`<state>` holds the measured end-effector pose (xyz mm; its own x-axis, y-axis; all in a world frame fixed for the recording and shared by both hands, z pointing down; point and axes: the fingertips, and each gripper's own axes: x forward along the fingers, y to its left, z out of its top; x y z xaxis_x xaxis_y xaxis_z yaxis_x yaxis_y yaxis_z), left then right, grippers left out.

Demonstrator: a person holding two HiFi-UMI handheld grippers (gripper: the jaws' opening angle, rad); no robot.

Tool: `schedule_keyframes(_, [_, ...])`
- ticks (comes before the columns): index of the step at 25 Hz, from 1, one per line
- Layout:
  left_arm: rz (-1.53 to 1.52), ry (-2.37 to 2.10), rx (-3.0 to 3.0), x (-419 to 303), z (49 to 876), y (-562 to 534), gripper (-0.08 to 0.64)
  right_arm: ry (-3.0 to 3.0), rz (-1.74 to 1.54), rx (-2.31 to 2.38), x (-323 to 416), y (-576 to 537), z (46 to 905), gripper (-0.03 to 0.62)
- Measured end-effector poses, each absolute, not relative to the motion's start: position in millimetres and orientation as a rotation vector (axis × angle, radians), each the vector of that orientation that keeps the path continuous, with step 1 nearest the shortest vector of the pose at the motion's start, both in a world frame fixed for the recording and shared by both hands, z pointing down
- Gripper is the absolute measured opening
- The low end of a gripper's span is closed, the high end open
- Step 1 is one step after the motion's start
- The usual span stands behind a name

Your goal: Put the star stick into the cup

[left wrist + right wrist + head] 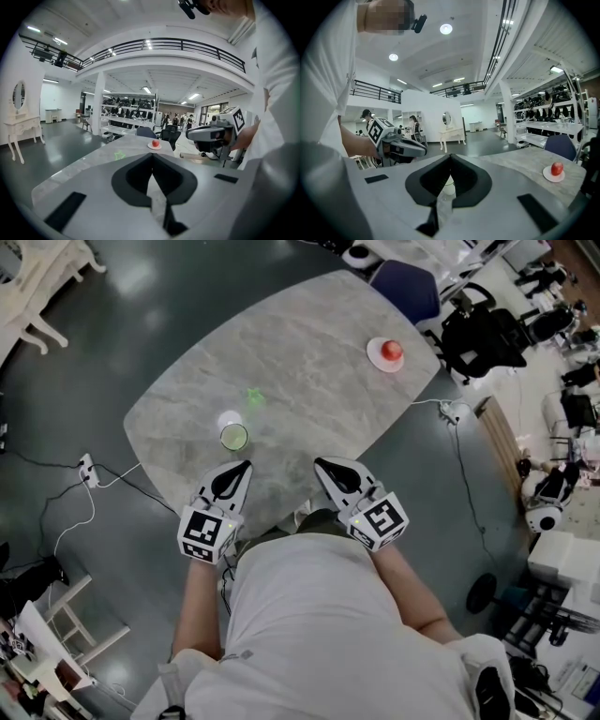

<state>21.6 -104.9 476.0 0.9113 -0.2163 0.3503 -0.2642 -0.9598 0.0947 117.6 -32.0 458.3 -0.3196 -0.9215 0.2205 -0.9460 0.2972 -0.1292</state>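
- The left gripper (246,466) hangs over the near edge of the table (309,324). Its fingers (136,176) are closed tip to tip with nothing between them.
- The right gripper (320,463) is level with it. Its fingers (464,180) are also closed and empty.
- The cup (233,436) stands upright just ahead of the left fingertips, ahead and to the left of the right ones.
- The star stick (254,397) lies on the table past the cup, well apart from both pairs of fingertips and outside the cup.
- A plate (375,357) bearing an apple (392,350) sits far ahead and to the right of the right fingers.
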Motion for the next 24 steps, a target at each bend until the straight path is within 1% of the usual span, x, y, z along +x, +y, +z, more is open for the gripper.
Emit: schedule_keyframes(24, [0.528, -0.428, 2.9, 12.9, 482.1, -97.2, 0.002, -2.478, 0.511, 1.763, 118.6, -34.5, 471.6, 0.011])
